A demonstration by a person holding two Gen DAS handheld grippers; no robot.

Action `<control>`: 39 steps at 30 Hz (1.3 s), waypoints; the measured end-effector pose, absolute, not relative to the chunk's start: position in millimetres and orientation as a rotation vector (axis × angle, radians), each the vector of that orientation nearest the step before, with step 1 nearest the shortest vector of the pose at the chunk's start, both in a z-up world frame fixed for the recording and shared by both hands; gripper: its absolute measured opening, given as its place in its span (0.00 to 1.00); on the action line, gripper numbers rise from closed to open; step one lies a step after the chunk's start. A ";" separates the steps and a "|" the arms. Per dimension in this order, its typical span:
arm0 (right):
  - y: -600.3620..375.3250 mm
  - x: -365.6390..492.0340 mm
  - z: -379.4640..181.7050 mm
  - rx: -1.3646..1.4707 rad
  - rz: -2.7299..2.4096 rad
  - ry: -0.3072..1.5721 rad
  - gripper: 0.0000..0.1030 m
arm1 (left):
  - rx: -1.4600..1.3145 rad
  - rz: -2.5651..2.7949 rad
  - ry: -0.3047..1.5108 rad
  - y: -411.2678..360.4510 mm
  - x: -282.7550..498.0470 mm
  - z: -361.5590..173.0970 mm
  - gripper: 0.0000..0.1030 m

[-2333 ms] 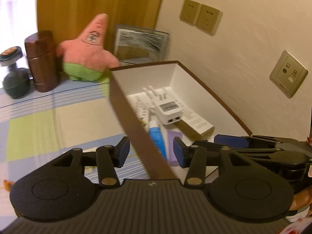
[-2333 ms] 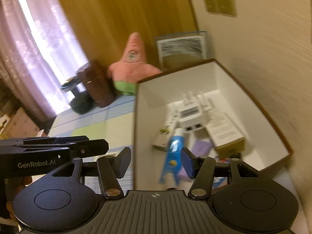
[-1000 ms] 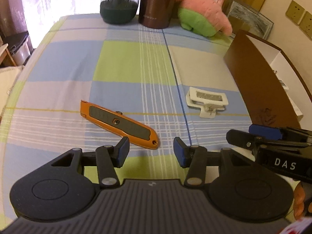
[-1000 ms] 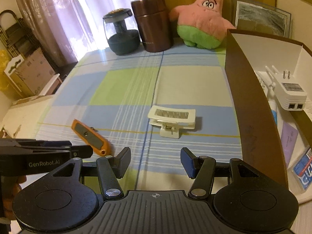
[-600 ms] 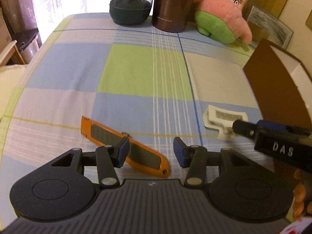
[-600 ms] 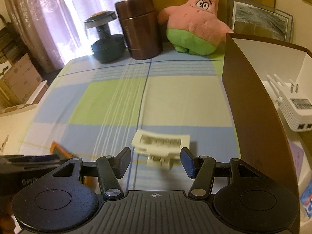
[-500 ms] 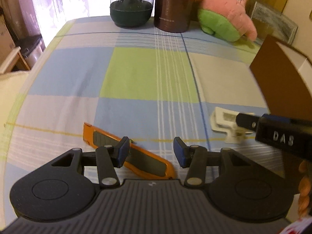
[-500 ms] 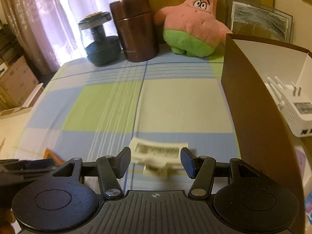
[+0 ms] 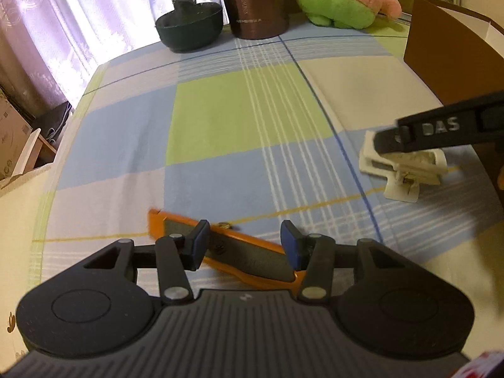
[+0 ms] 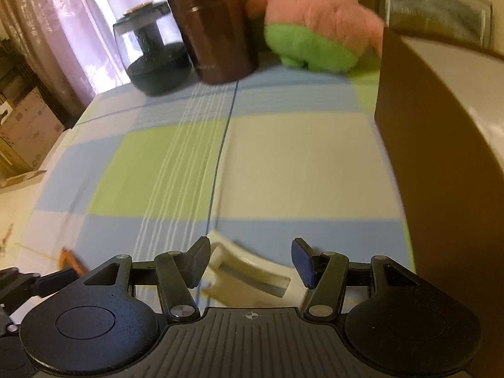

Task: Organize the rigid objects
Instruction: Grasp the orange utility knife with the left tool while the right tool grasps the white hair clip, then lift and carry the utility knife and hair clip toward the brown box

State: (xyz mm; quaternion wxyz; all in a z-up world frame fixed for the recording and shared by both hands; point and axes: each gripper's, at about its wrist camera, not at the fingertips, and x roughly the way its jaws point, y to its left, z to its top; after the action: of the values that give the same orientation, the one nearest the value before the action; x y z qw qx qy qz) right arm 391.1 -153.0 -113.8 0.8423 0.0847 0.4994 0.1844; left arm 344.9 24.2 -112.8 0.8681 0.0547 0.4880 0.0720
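An orange utility knife lies on the checked tablecloth, its middle between the open fingers of my left gripper. Its tip also shows in the right wrist view. A white plastic clip lies on the cloth between the open fingers of my right gripper. In the left wrist view the clip sits under the right gripper's finger. A brown box with a white inside stands at the right.
A pink and green plush star, a brown canister and a glass jar with a dark base stand along the far edge. A framed picture leans behind the box. Cardboard boxes sit off the table at the left.
Both grippers came away from the box and lowered toward the cloth. The left now straddles the knife, the right now straddles the clip. Both stay open.
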 end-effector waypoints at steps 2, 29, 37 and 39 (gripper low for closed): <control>-156.8 383.3 -115.0 0.225 0.401 1.105 0.52 | 0.128 0.150 1.021 29.0 340.0 -112.1 0.46; -131.6 306.9 -115.7 -0.219 0.682 0.977 0.60 | -0.081 0.088 1.075 75.9 317.2 -115.1 0.30; -141.5 299.8 -109.3 -0.136 0.649 1.009 0.36 | -0.048 0.058 1.084 75.3 293.5 -112.7 0.27; -144.2 293.4 -106.9 -0.088 0.645 1.029 0.36 | -0.043 0.053 1.089 74.8 282.7 -111.6 0.27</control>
State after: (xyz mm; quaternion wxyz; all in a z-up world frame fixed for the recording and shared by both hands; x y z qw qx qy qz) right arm 293.4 -144.2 -106.9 0.8203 -0.0414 0.4833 0.3031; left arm 282.7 74.8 -111.6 0.8549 -0.0203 0.5178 0.0252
